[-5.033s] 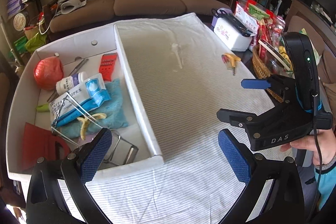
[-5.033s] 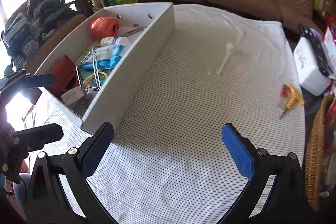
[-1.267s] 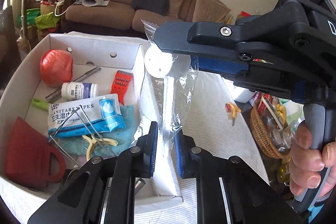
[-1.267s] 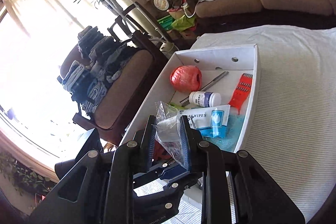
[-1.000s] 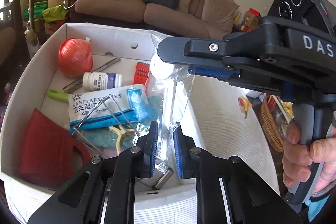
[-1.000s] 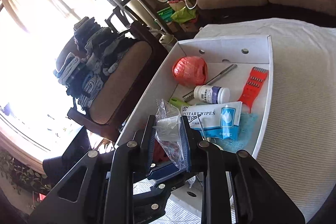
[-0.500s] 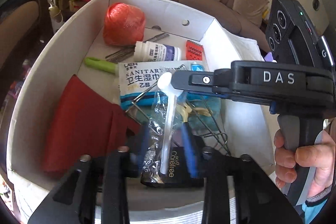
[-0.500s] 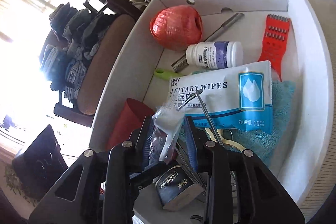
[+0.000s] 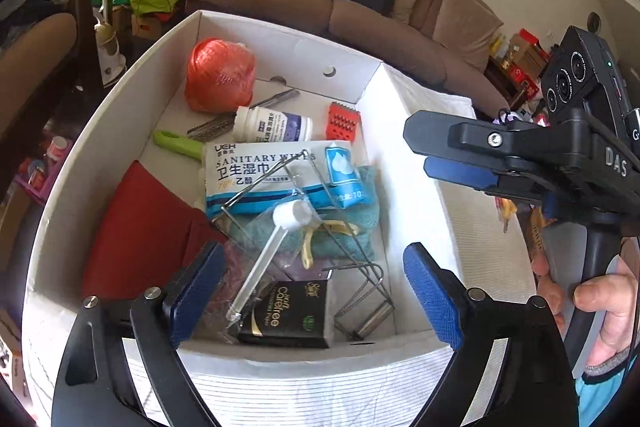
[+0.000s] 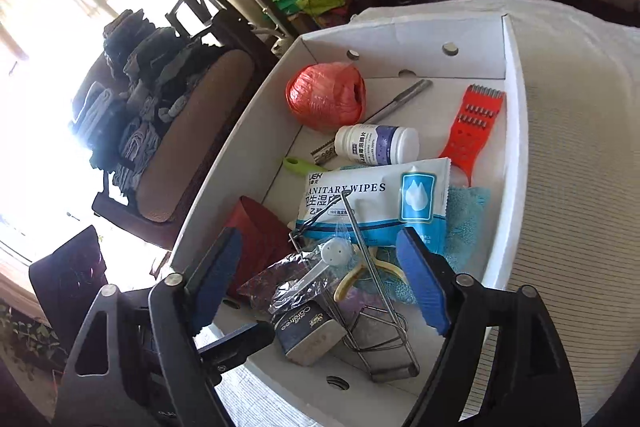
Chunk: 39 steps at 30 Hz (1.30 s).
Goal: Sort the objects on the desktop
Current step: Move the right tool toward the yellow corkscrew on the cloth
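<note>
both grippers' jaws gape apart over the white box (image 9: 100, 131), the bagged scoop (image 9: 276, 239) lying atop wipes pack (image 9: 276, 175) and wire rack (image 10: 372, 307).

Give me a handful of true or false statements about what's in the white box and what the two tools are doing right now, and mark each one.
1. The bagged white scoop lies inside the white box. True.
2. The left tool is clamped on the scoop's bag. False: its jaws stand wide apart, holding nothing.
3. The right tool is open. True.
4. The orange twine ball sits on the striped tablecloth. False: it sits in the box's far corner.
5. The sanitary wipes pack lies partly over the teal cloth. True.
6. The white pill bottle stands upright. False: it lies on its side.
</note>
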Each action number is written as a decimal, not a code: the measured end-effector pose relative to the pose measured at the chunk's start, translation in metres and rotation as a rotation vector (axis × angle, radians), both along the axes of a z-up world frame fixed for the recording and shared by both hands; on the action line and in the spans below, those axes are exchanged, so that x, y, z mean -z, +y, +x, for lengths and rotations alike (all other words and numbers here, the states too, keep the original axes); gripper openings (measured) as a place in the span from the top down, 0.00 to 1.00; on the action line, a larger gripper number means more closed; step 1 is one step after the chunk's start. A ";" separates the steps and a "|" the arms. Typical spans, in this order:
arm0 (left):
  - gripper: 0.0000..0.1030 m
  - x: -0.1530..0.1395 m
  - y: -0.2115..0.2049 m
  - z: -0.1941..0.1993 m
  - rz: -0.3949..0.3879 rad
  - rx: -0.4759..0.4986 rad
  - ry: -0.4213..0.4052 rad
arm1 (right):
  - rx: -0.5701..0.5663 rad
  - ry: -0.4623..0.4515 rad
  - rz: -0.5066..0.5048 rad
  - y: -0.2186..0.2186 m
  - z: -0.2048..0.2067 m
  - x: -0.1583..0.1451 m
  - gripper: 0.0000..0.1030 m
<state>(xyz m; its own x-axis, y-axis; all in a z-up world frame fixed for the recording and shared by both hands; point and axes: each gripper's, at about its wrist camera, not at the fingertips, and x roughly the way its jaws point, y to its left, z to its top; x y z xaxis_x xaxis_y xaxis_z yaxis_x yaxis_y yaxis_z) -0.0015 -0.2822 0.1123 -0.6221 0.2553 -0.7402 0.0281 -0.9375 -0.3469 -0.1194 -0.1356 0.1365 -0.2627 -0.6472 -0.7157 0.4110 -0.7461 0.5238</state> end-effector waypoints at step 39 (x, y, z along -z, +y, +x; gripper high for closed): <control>0.00 0.029 0.338 -0.128 -0.109 0.333 -0.051 | 0.421 0.227 0.349 0.351 0.068 0.060 0.26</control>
<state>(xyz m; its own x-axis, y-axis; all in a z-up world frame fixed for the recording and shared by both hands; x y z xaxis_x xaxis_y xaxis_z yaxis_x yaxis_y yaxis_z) -0.1297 0.0561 0.0835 -0.4798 0.3558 -0.8020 -0.2703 -0.9296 -0.2507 -0.0516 0.2157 0.0769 -0.6173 -0.1902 -0.7634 0.1148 -0.9817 0.1517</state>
